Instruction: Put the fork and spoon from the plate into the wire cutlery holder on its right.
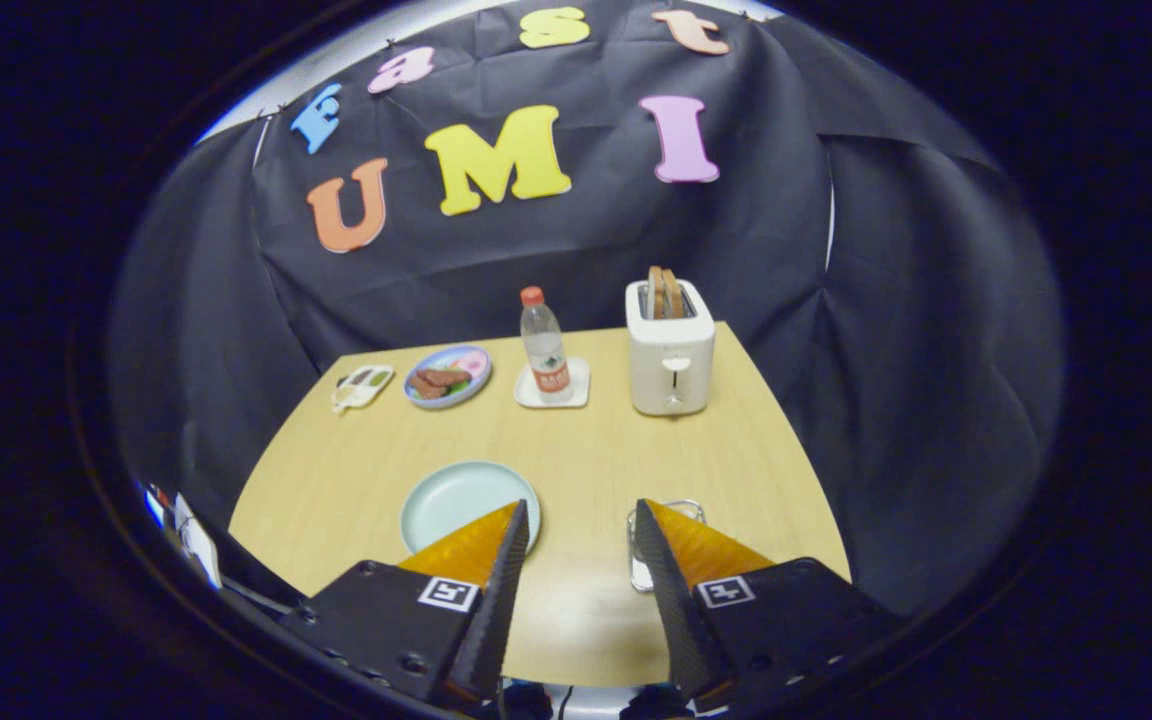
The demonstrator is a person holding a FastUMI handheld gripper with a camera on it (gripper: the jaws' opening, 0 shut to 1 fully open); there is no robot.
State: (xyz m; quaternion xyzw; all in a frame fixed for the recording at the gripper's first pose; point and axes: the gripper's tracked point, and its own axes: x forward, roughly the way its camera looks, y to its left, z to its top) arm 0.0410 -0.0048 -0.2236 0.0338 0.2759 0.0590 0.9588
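A pale green plate point(456, 495) lies on the wooden table point(586, 450), partly behind my left finger, and its visible face is bare. The wire cutlery holder point(638, 560) stands to the plate's right, mostly hidden behind my right finger; what it holds I cannot tell. My gripper point(579, 520) is open above the table's near part, with nothing between its fingers. The plate sits just ahead of the left fingertip, the holder right at the right fingertip.
Along the table's far edge stand a white toaster point(671, 360) with bread in it, a water bottle point(545, 348) on a white coaster, a blue plate of food point(448, 376) and a small white dish point(363, 386). Black cloth walls surround the table.
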